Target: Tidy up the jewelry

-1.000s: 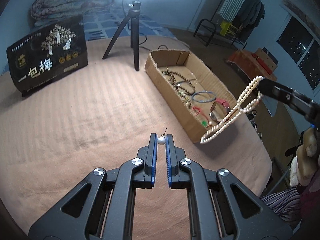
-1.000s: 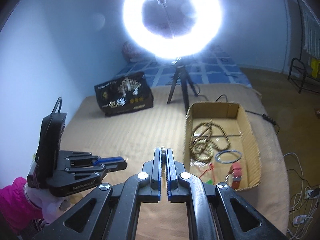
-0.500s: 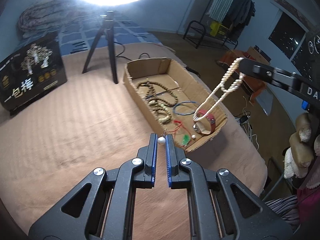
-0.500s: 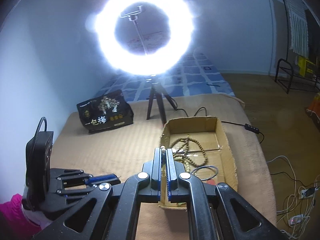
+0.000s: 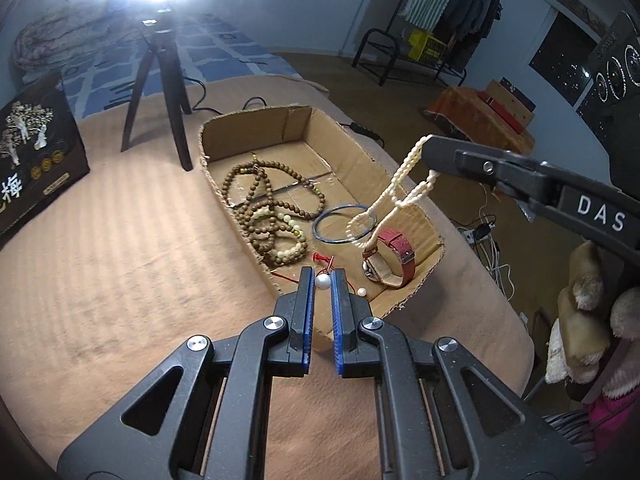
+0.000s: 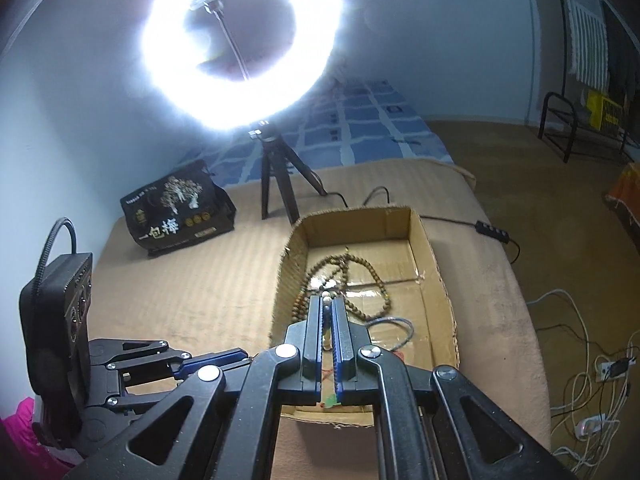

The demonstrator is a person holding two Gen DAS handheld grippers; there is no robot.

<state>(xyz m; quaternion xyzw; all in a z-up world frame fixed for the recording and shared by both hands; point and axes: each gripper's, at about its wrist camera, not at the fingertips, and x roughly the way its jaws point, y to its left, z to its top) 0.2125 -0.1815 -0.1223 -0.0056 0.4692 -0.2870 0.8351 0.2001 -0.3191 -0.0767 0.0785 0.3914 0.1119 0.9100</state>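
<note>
My left gripper (image 5: 323, 280) is shut on a pearl earring (image 5: 322, 281) and holds it over the near corner of the cardboard box (image 5: 216, 182). My right gripper (image 6: 328, 300) is shut on a pearl necklace (image 5: 394, 190), which hangs in loops above the box in the left wrist view. In the right wrist view only a few of its beads (image 6: 327, 300) show between the fingers. The box holds wooden bead strands (image 5: 264, 208), a blue bangle (image 5: 345, 224), a red-strapped watch (image 5: 390, 258), a loose pearl (image 5: 361, 291) and a red cord (image 5: 322, 259).
The box lies on a tan blanket (image 5: 120, 240). A ring light on a tripod (image 6: 276, 176) stands behind the box. A black printed bag (image 6: 178, 208) stands at the back left. Cables and a power strip (image 6: 592, 364) lie on the floor at the right.
Both grippers have moved toward the box. The earring has gone from above the blanket to above the box's near corner, and the hanging necklace is now over the box's inside.
</note>
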